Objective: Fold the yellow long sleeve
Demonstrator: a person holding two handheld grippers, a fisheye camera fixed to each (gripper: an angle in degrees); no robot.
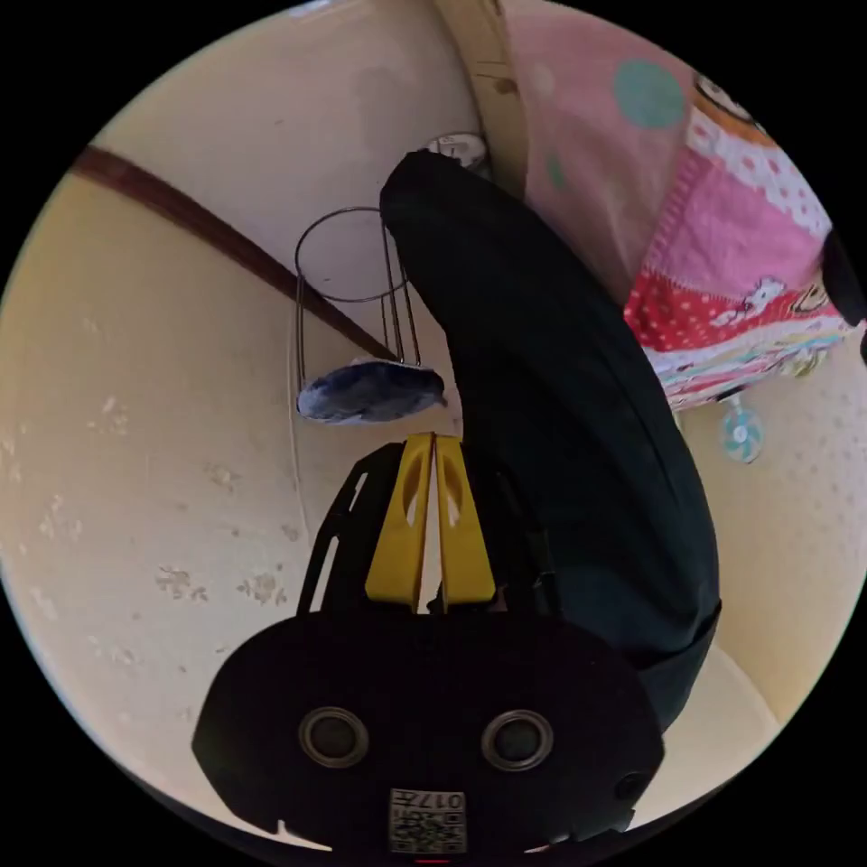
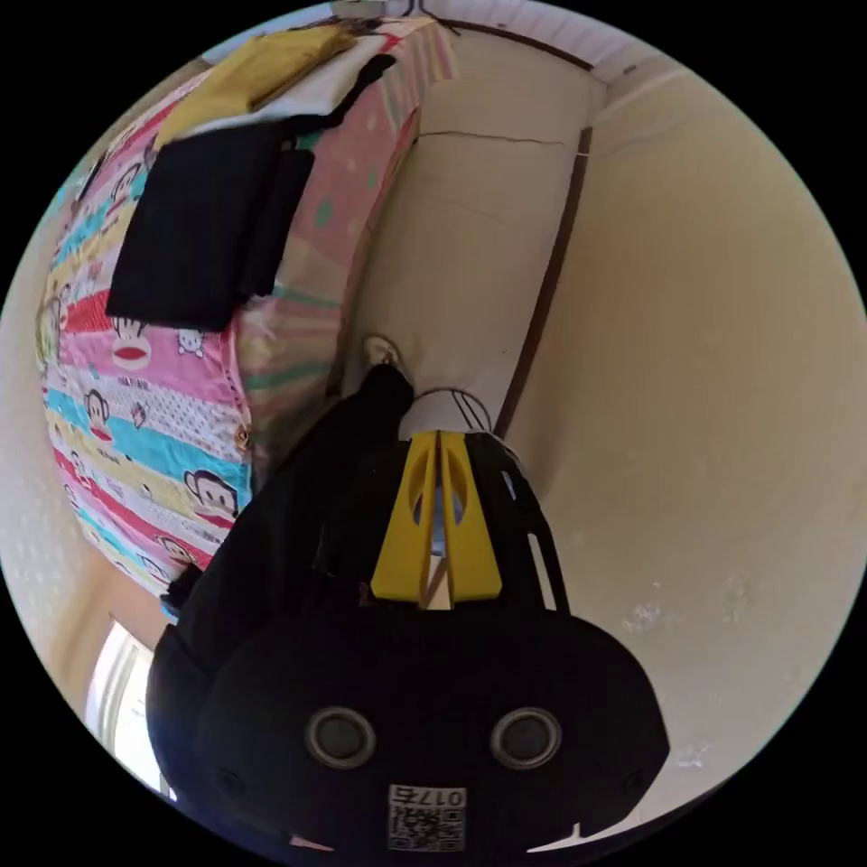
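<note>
In the right gripper view a yellow garment lies folded at the far end of a bed with a colourful cartoon cover, beside a white piece and a black folded garment. My right gripper hangs well away from the bed, its yellow jaws closed together with nothing between them. In the left gripper view my left gripper is also shut and empty, next to a person's black-clad leg.
A wire stand with a bluish cloth on its base stands on the cream floor near the wall. The bed's pink patterned cover hangs at the side. A dark skirting strip runs along the wall.
</note>
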